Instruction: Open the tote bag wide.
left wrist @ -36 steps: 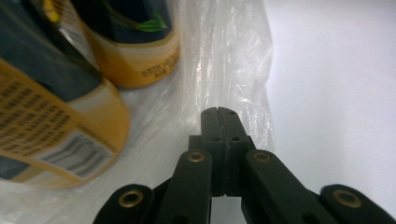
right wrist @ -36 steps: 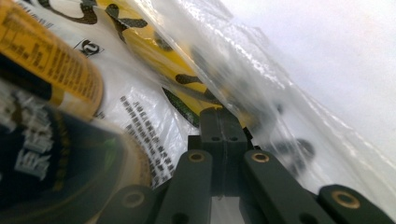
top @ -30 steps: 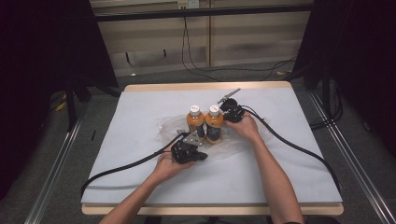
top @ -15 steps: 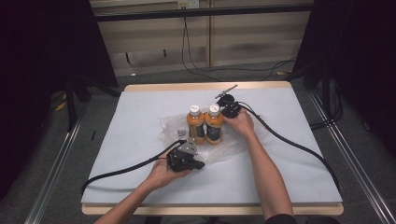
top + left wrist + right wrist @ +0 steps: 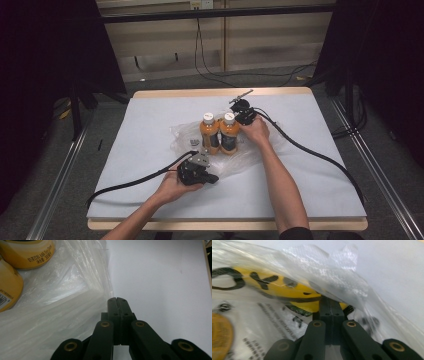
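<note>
Beside the two orange bottles on the clear plastic bag, both the left gripper and right gripper have their jaws pressed together, empty.

Item 1: clear plastic bag, crumpled, laid flat mid-bench, partly under the bottles. Item 2: two orange bottles, white caps, dark labels w/ yellow, stood upright side by side, touching, on the bag. Same seen close in left gripper view.
</note>
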{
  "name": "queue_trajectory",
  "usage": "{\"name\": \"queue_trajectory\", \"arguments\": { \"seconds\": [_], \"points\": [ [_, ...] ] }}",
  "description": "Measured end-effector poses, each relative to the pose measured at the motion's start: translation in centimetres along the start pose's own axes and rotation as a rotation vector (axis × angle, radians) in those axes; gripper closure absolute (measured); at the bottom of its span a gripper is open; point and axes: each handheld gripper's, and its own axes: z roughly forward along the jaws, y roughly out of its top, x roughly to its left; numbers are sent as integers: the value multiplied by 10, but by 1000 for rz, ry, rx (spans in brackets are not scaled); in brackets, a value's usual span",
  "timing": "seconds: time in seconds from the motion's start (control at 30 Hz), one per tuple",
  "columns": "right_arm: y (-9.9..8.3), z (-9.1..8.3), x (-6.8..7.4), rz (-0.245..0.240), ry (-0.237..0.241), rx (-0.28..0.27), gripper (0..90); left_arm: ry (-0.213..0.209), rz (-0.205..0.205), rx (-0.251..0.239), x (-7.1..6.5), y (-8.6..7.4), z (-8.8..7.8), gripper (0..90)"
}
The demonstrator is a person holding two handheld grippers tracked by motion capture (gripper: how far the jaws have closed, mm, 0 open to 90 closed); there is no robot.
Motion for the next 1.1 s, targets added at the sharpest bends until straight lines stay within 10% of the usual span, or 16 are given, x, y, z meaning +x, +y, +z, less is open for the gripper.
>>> {"name": "queue_trajectory", "arguments": {
  "seconds": [0.4,0.9,1.1],
  "points": [
    [-4,-50,10,-59,39,-97,900,35,-86,-143,7,-2,-25,900],
    [-77,-152,11,-31,-37,-385,894,344,-161,-295,1,-56,-104,655],
    [-105,-183,17,-11,-71,-450,556,412,-217,-289,-5,-73,-115,388]
  ]
}}
